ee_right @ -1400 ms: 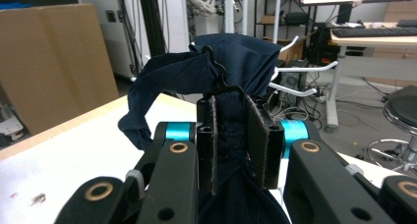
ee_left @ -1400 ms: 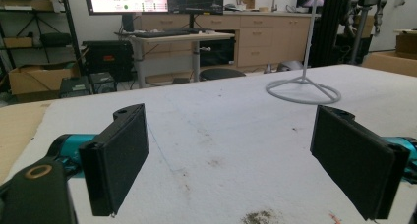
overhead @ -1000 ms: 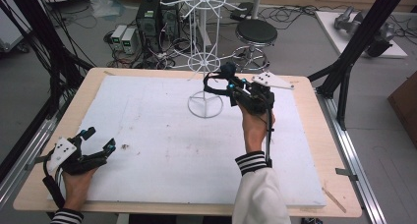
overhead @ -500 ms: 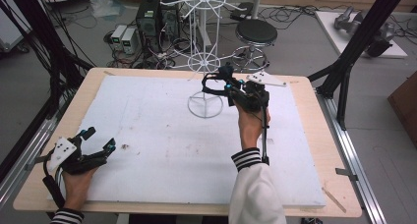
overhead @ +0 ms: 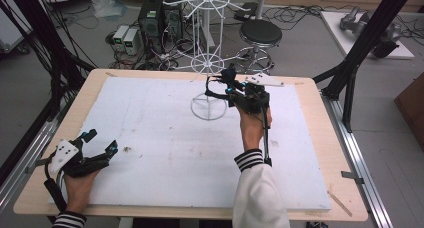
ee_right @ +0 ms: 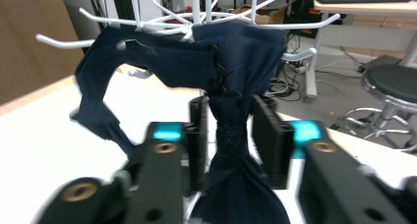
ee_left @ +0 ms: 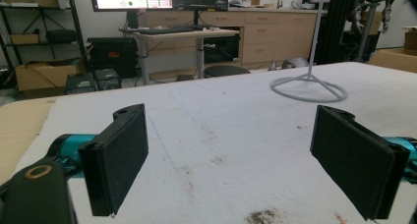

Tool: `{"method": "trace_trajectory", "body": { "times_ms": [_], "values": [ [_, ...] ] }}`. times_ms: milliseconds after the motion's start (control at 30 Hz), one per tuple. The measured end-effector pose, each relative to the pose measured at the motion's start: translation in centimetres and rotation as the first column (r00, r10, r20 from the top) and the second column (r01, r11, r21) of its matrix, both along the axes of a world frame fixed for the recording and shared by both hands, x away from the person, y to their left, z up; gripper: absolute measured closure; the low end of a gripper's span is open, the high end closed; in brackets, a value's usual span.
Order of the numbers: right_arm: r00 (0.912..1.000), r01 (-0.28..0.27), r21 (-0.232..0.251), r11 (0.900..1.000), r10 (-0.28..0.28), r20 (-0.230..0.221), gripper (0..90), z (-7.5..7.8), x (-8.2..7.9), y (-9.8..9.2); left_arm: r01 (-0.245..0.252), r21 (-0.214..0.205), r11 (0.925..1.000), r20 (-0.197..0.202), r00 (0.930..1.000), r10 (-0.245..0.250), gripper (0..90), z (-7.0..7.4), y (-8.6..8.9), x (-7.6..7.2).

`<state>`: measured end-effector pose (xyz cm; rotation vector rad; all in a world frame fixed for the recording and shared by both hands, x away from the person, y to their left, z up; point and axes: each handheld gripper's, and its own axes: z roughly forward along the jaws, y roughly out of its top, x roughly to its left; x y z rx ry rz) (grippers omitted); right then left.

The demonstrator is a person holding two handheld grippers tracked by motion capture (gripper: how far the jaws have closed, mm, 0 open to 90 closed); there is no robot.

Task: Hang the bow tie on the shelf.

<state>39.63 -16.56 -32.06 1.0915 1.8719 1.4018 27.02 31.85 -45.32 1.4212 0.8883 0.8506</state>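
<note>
Dark navy cloth is draped over the lower prongs of the white wire rack, at the far centre of the table; from the prongs it hangs down in a twisted, bunched tail, with a looser flap trailing to the left in the right gripper view. Fabric looks thin and limp, knotted-looking at the twist, so it is judged likely to slide off a prong if tugged.

The tail sits between the jaws of the right gripper. The jaws have just been opening; a small gap shows on at least one side, so the cloth is judged released rather than clamped, though contact on the left pad can't be ruled out. Likely reason: cloth was hung on the rack and is being let go, the weight now carried by the prongs.

Left gripper is parked at the near left corner, low over the white foam board, jaws wide apart, nothing between them. It's kept clear of the working area; rack base ring is seen well beyond it
</note>
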Motion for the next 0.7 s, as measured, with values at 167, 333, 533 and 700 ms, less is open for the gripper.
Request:
{"method": "trace_trajectory", "body": {
  "times_ms": [167, 333, 533, 700],
  "values": [
    [0.9988, 0.043, -0.05, 0.9978, -0.041, 0.026, 33.2, 0.0, -0.1, 0.5, 0.0, -0.003, 1.0, 0.006, 1.0, 0.0, 14.8, 0.0, 0.0, -0.1],
    [0.9961, 0.078, -0.103, 0.9916, -0.073, 0.048, 10.5, 0.0, -0.3, 0.8, 0.002, -0.002, 1.0, 0.014, 0.9999, -0.002, 14.9, 0.0, 0.1, -0.2],
    [0.9922, 0.051, -0.108, 0.9929, -0.038, 0.119, 1.3, 0.4, -2.4, 0.3, 0.007, -0.008, 0.9999, 0.011, 0.9999, -0.007, 14.8, 0.0, 0.1, -0.1],
    [0.9835, 0.015, -0.056, 0.9983, -0.005, 0.181, 1.4, 0.1, -5.7, -1.6, 0.008, -0.007, 0.9999, 0.019, 0.9998, -0.008, 14.8, -0.1, 0.1, -0.2]
  ]
}}
